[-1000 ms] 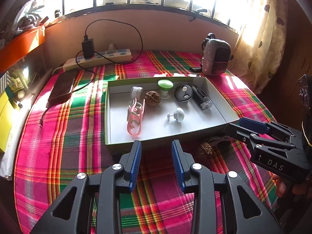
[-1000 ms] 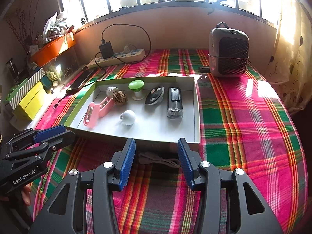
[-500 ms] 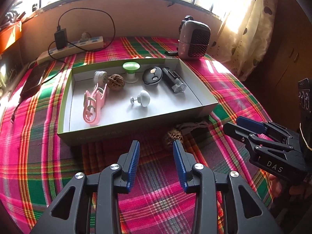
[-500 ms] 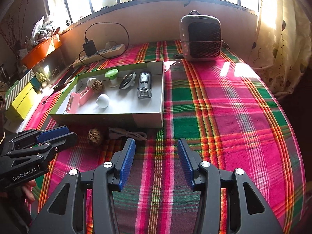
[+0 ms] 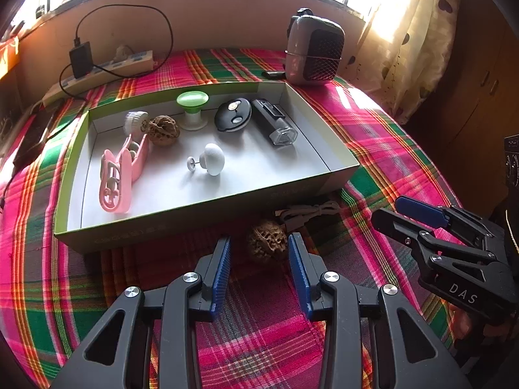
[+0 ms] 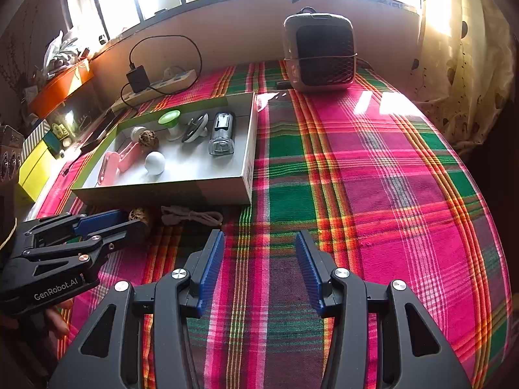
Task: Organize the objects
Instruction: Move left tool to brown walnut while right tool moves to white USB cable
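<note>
Left gripper (image 5: 259, 253) jaws just opened, closer, flanking walnut (image 5: 266, 245)

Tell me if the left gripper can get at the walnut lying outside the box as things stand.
Probably yes. The left gripper is open, its jaws having just widened, and the walnut lies on the cloth between the fingertips, untouched. Nothing covers it; the box wall stands just behind.
</note>
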Tool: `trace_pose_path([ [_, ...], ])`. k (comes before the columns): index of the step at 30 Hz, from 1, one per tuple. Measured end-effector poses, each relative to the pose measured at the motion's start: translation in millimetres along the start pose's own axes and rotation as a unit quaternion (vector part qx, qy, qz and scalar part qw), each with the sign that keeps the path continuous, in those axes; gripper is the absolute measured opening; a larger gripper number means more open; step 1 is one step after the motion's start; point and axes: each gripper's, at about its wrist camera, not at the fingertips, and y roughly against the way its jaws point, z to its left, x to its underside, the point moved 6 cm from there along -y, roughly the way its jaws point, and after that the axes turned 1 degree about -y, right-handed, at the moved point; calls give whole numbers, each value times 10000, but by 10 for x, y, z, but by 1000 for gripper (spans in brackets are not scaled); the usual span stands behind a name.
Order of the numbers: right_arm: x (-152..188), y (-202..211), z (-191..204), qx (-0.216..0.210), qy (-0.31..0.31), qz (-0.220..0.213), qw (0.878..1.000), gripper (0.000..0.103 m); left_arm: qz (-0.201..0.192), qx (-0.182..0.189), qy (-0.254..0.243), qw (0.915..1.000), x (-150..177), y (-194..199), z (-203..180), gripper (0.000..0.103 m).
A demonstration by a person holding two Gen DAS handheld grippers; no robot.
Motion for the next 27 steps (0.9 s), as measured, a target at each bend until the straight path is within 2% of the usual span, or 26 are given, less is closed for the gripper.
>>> trace_pose_path([
  [14,-4,-101,57,-60,122,105,9999,47,-2,-109,63,9999,-37,-94,-9,34],
  [18,-14,-146,118,-80,233,138,9996,47,-20,-177,65,9998,-26,-83,15,28],
  [27,-39,-216,234,-155,444,185,9987,47,-72,-250,122,9996,34,-19,97,28],
])
